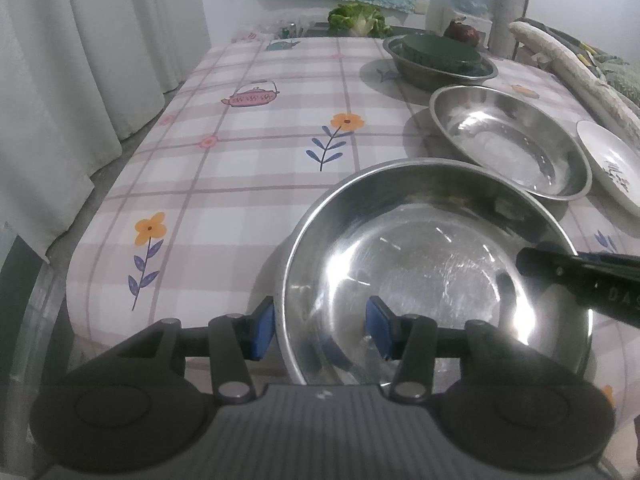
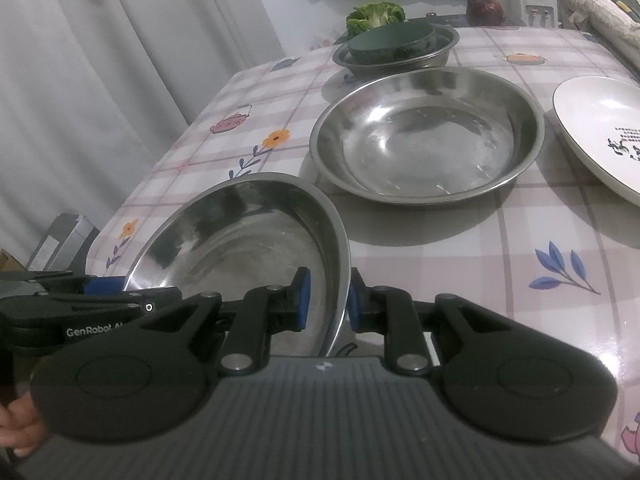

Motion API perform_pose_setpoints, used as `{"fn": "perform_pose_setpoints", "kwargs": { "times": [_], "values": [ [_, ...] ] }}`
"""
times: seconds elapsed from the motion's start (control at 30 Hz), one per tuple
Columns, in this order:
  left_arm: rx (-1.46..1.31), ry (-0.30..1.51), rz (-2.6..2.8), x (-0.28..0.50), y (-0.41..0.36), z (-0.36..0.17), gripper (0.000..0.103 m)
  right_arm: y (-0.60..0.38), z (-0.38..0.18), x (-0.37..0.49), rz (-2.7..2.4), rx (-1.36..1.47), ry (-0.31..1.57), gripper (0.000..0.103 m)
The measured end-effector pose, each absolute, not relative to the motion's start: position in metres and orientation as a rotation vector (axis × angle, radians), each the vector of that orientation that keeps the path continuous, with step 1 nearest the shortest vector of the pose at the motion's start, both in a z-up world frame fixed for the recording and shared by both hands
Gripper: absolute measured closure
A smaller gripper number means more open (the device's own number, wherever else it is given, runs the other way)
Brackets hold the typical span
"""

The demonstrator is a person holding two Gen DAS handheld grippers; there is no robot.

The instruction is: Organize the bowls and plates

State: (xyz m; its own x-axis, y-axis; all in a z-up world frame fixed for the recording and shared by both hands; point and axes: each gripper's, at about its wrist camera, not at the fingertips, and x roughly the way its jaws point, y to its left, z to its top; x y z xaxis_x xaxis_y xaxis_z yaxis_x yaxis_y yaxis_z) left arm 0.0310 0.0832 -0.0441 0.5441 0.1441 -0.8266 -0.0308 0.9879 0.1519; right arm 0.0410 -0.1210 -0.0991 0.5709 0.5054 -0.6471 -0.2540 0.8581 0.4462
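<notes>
Landmark: the near steel bowl [image 1: 432, 272], which sits at the table's near edge on the checked, flower-printed tablecloth [image 1: 248, 152].

Far left of the bowl, white curtains [image 1: 80, 60] hang beside the table.

At the bowl's near-left rim, your left gripper [image 1: 320, 330] straddles the wall: one blue pad [image 1: 262, 330] lies outside the bowl, the other inside. The pads stand apart, and the outer one sits just beside the rim; you cannot tell whether it touches.

At the bowl's right rim, your right gripper [image 2: 324, 300] also straddles the wall, one pad inside and one outside, both close against the thin edge. You cannot tell from either view whether the pads press the metal. In the right wrist view the bowl appears tilted.

Beyond the bowl and to its right lies a second, shallower steel bowl [image 2: 428, 136], apart from the first.

Behind that one, a third steel bowl [image 2: 396, 54] holds a dark green dish [image 2: 390, 42]. Past it, at the table's far edge, rest a leafy green vegetable [image 2: 376, 16] and a dark red onion [image 2: 486, 10].

Farthest right of the landmark bowl, a white plate [image 2: 600, 128] with dark printed markings lies flat, near the second bowl but not touching it.
</notes>
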Motion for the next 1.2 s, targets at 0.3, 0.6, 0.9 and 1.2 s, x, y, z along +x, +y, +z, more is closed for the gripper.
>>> {"fn": "perform_pose_setpoints", "kwargs": {
  "times": [0.3, 0.6, 0.9, 1.2],
  "values": [
    [0.126, 0.990, 0.091, 0.026, 0.086, -0.046, 0.060, -0.123, -0.104, 0.039, 0.451, 0.323, 0.865, 0.084],
    [0.073, 0.999, 0.111, 0.021, 0.097, -0.048, 0.067, -0.129, -0.109, 0.037, 0.448, 0.346, 0.871, 0.085],
    [0.076, 1.000, 0.116, 0.020, 0.095, -0.045, 0.081, -0.126, -0.105, 0.035, 0.452, 0.335, 0.864, 0.086],
    [0.082, 0.994, 0.123, 0.018, 0.095, -0.041, 0.083, -0.125, -0.100, 0.032, 0.452, 0.326, 0.852, 0.086]
  ]
}}
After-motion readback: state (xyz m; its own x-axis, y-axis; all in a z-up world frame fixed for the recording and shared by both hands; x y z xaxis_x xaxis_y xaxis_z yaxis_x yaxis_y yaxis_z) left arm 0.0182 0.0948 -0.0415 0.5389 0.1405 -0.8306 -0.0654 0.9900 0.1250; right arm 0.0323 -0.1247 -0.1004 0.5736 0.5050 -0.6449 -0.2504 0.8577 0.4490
